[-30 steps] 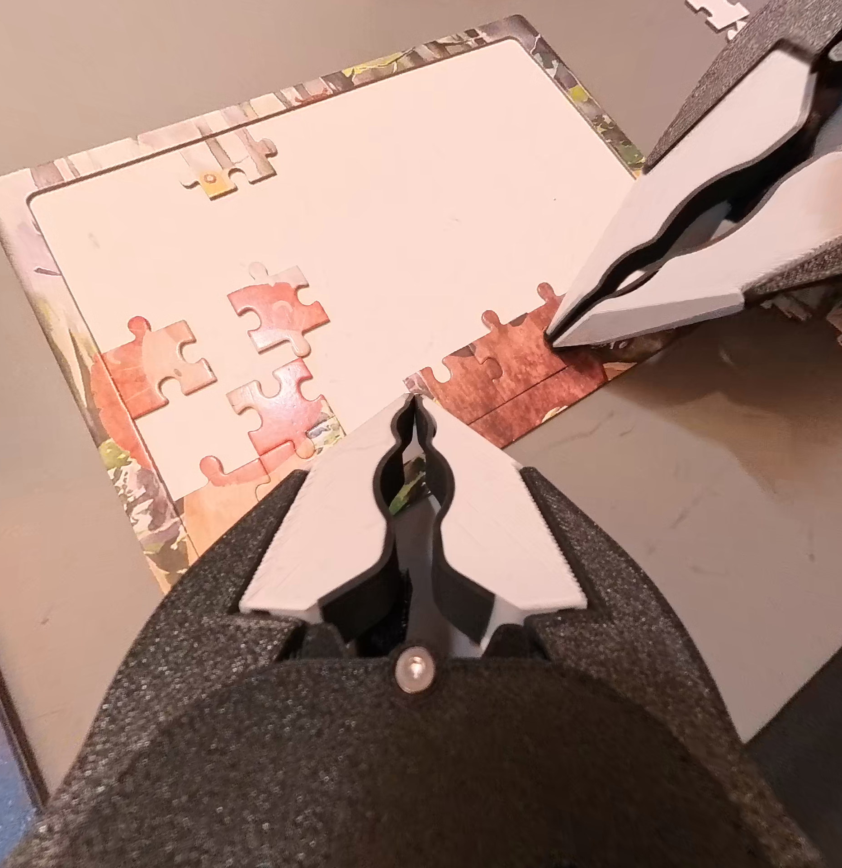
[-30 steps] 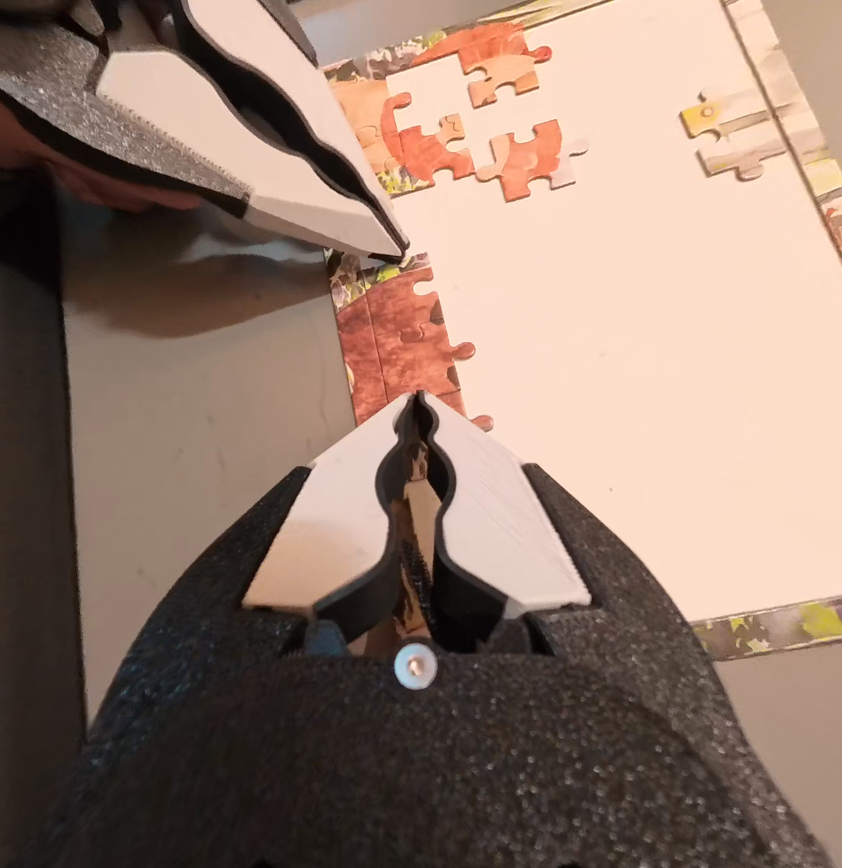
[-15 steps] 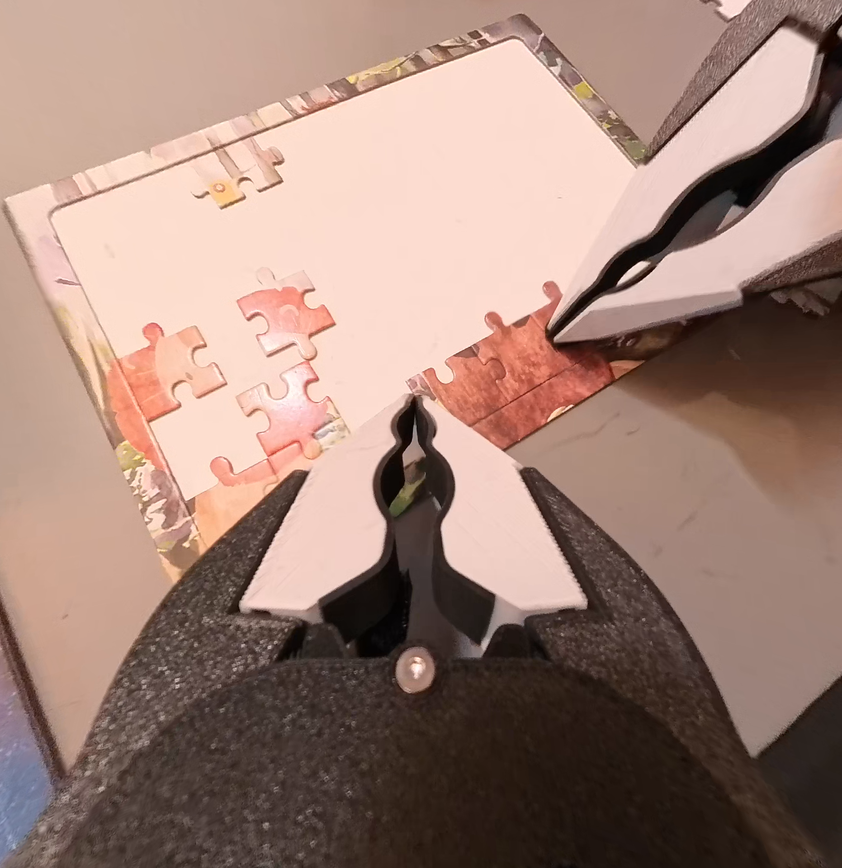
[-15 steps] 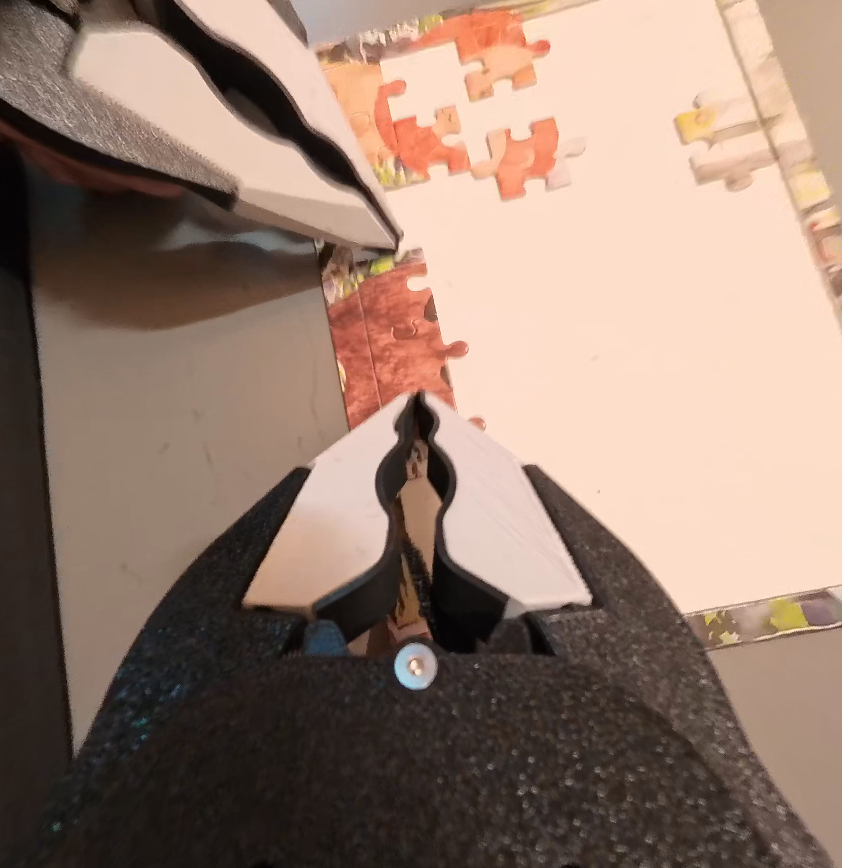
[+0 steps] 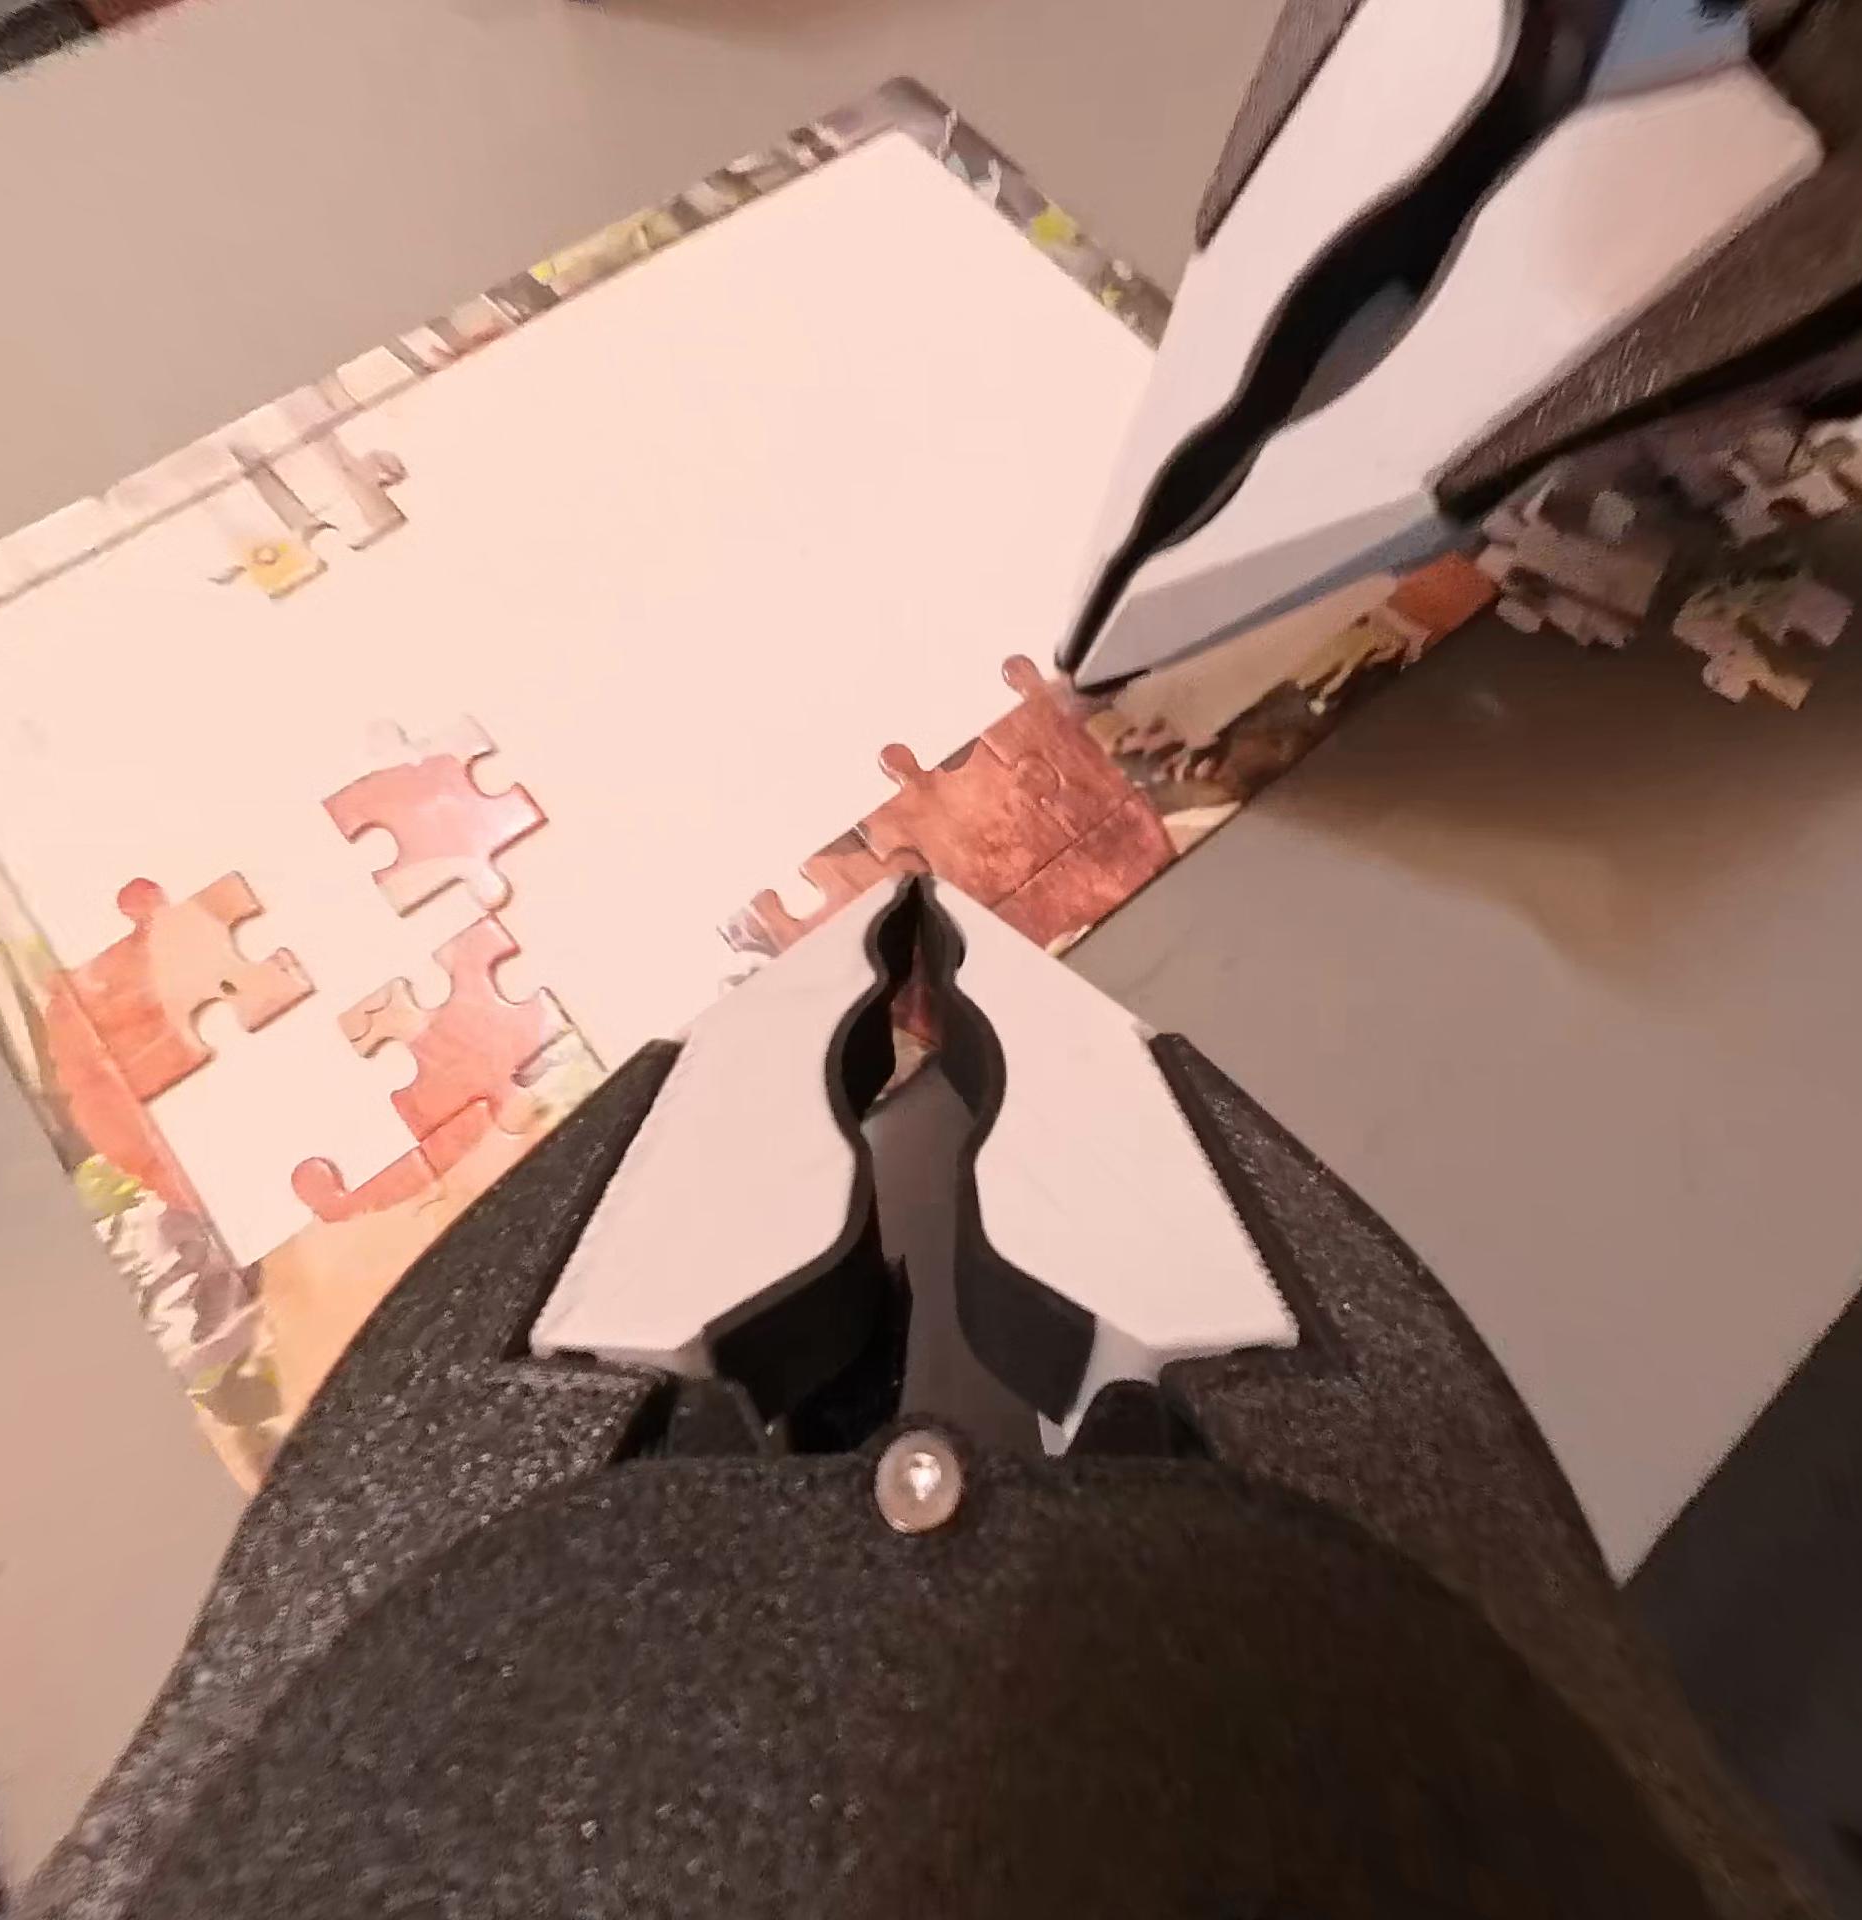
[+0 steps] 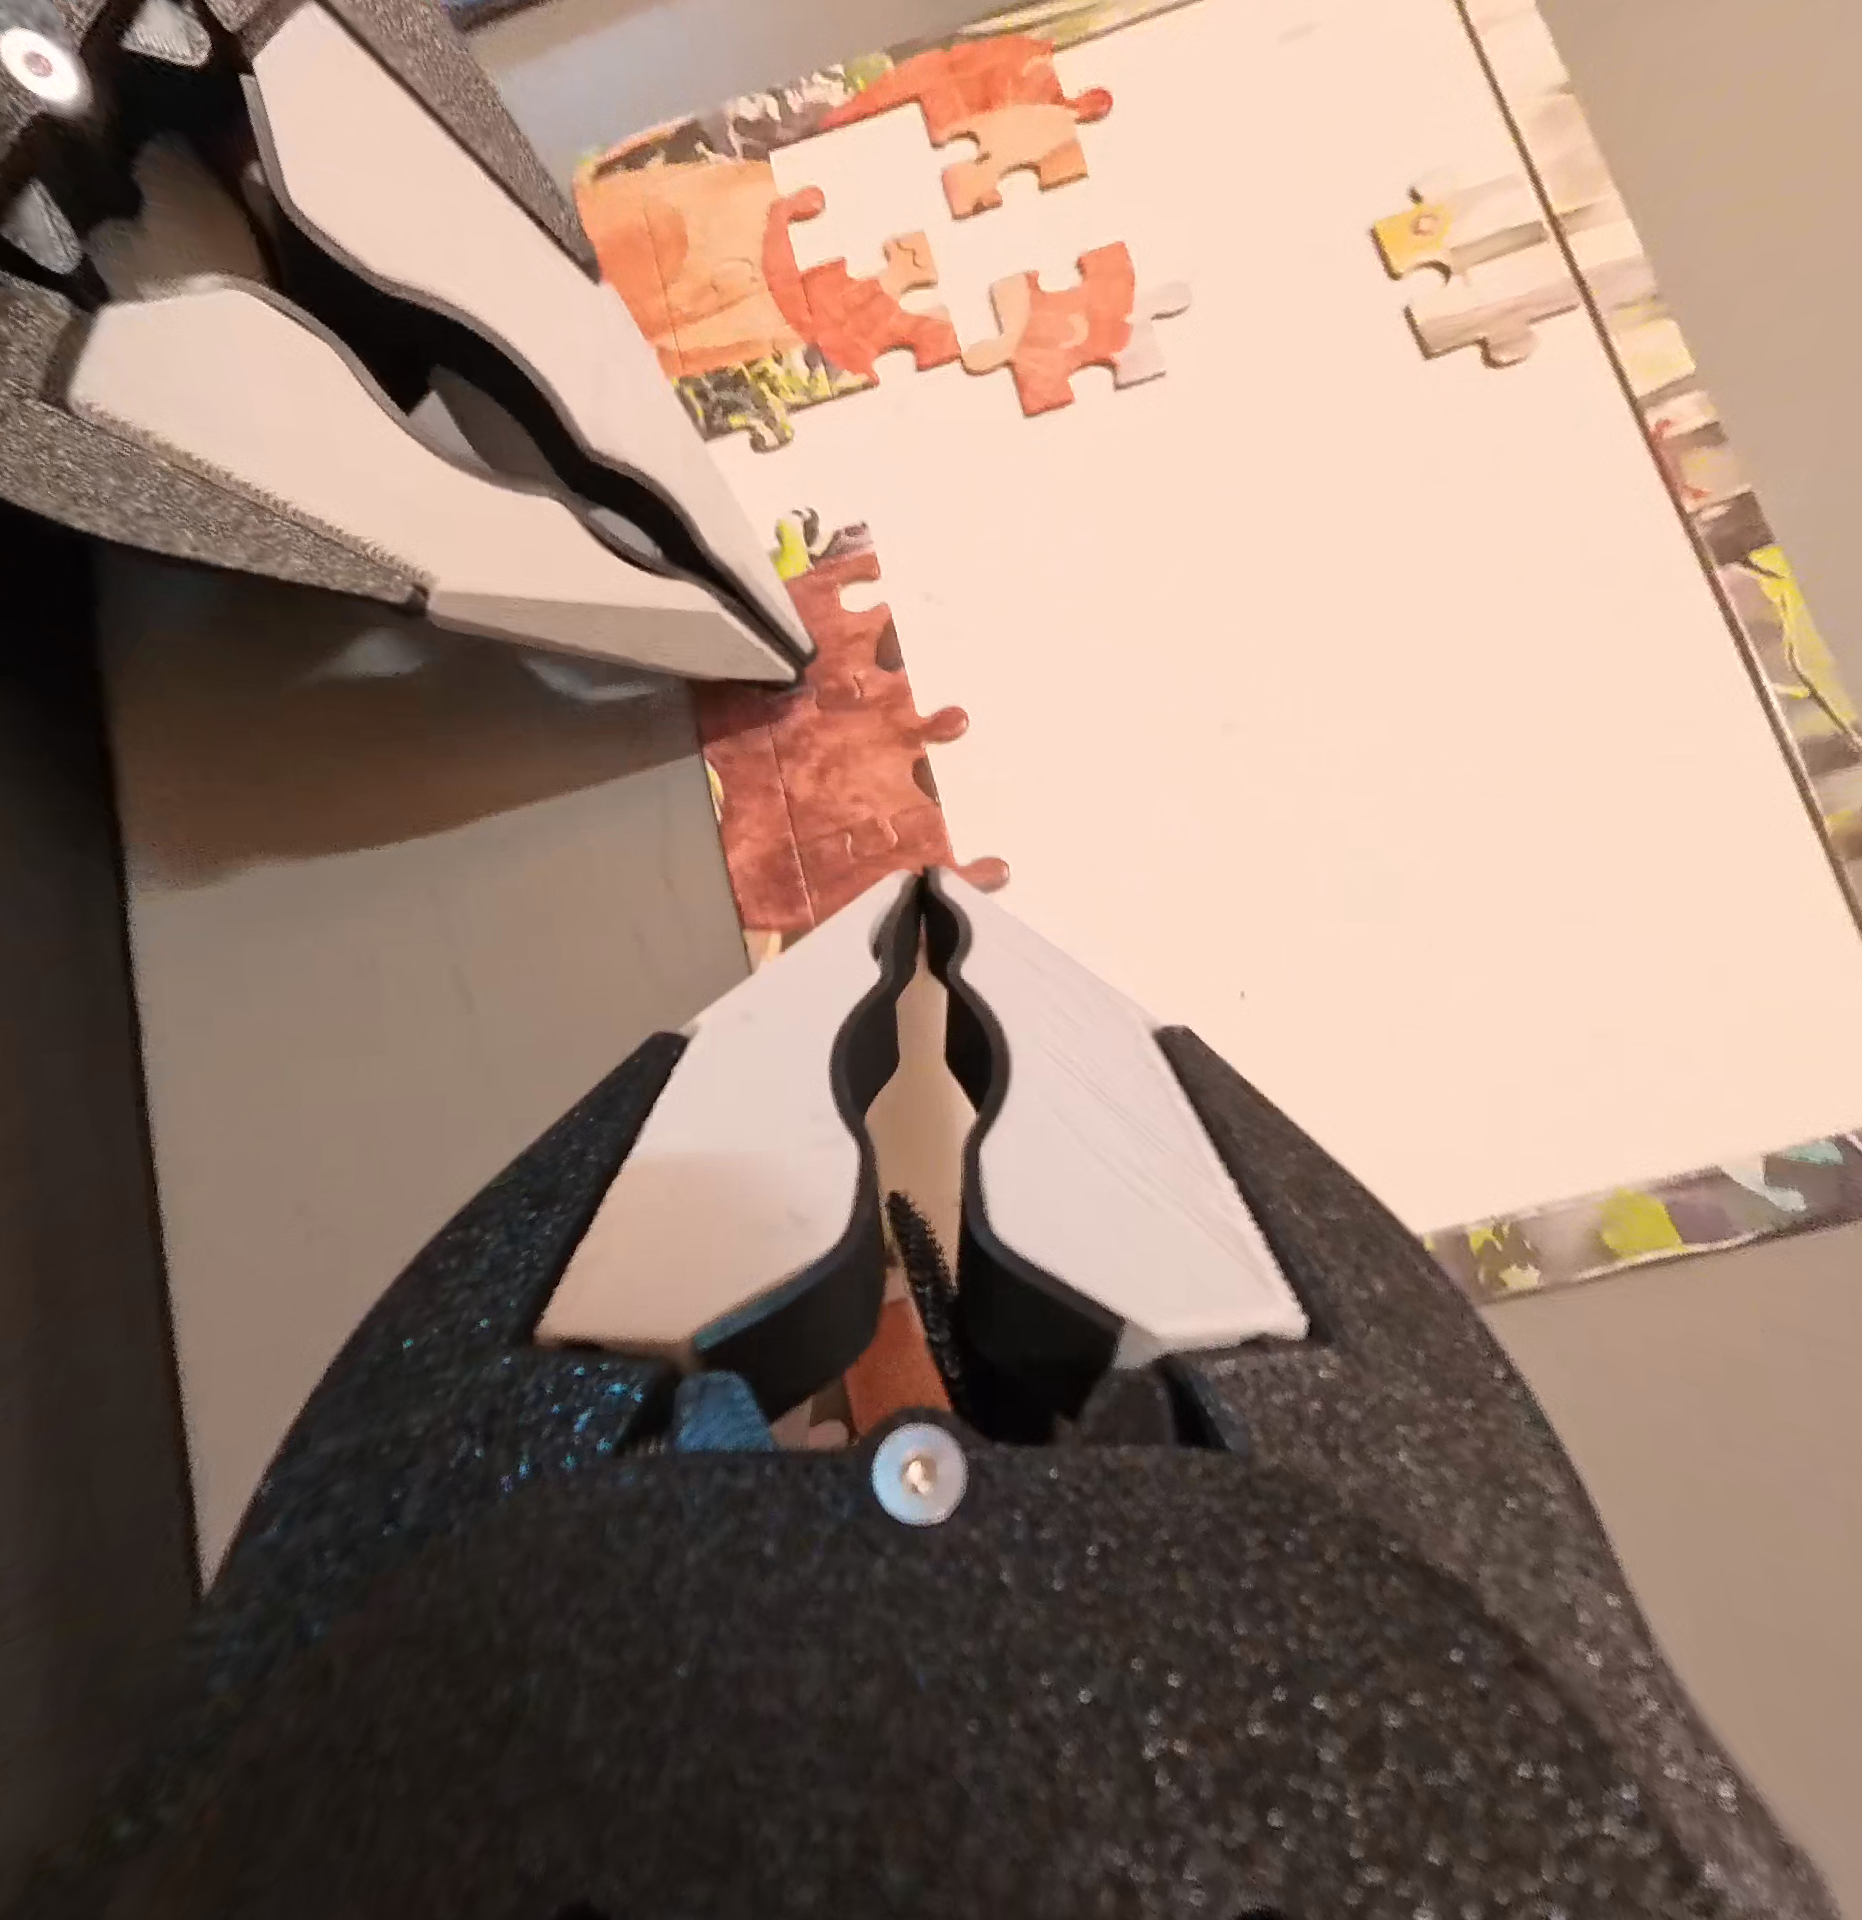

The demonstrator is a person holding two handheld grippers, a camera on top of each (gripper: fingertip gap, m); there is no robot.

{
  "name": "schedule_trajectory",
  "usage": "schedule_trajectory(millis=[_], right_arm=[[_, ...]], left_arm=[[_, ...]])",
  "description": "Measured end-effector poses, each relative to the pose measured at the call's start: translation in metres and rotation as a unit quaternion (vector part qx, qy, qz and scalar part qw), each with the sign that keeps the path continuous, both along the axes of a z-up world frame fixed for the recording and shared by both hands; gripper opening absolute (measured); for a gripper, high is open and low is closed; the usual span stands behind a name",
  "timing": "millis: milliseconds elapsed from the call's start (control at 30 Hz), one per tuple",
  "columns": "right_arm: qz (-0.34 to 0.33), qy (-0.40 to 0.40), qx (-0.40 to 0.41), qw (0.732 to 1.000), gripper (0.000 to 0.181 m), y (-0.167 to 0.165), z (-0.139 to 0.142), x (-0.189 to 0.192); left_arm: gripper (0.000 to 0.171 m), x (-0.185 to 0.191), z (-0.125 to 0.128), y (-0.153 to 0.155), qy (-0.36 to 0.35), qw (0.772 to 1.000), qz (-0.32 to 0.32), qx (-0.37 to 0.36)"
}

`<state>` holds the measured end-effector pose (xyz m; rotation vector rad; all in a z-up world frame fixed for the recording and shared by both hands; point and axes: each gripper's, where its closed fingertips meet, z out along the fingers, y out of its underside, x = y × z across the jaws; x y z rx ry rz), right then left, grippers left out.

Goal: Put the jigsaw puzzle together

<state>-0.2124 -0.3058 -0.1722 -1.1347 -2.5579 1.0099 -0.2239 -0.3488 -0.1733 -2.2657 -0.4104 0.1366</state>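
Note:
The puzzle board (image 5: 761, 499) is a white tray with a printed border; it also shows in the right wrist view (image 6: 1322, 727). A row of joined brown pieces (image 5: 1020, 821) lies along its near edge, also seen in the right wrist view (image 6: 833, 769). My left gripper (image 5: 914, 883) is shut and empty, tips down on the row's left part. My right gripper (image 6: 922, 878) is shut and empty, tips on the row's other end. Each gripper shows in the other's view: the right (image 5: 1074, 665), the left (image 6: 799, 660). Orange pieces (image 5: 439, 821) sit near the left corner.
A grey and yellow piece (image 5: 303, 509) lies at the board's far edge. A pile of loose pieces (image 5: 1685, 582) lies on the grey table (image 5: 1478, 1039) past the board's right end, under the right gripper. The table edge runs close at the lower right. Some 5 cm of space lies between my two pairs of fingers.
Both grippers stay shut on the brown row. The left tips have slid a little along the row toward the right gripper. The right gripper now stands steeper.

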Motion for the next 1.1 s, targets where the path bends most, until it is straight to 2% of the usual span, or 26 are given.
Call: schedule_trajectory(millis=[67,200,300,400,467,633,1100], right_arm=[[0.002,-0.01,-0.002,1.0,0.0,0.002,-0.003,0.005],[0.019,-0.013,0.003,1.0,0.0,-0.004,-0.007,0.011],[0.021,-0.011,0.004,1.0,0.0,-0.003,-0.007,0.012],[0.011,-0.017,0.005,1.0,0.0,0.007,-0.007,0.013],[0.008,-0.029,0.007,1.0,0.0,0.014,-0.009,0.017],[0.006,-0.03,0.01,0.999,0.0,0.017,-0.012,0.017],[0.025,-0.026,0.014,0.999,0.0,0.012,-0.012,0.022]], left_arm=[[0.0,0.005,-0.008,0.001,-0.013,1.0,-0.01,-0.011],[0.0,0.005,-0.007,0.001,-0.056,0.998,-0.003,0.01],[0.0,0.003,-0.004,0.001,-0.064,0.998,0.002,0.022],[0.0,-0.018,0.018,-0.009,-0.05,0.994,0.053,0.082],[0.0,-0.034,0.02,-0.022,-0.046,0.99,0.095,0.092],[0.0,-0.049,0.001,-0.041,-0.022,0.99,0.136,0.029],[0.0,-0.035,-0.007,-0.037,-0.004,0.995,0.099,-0.008]])
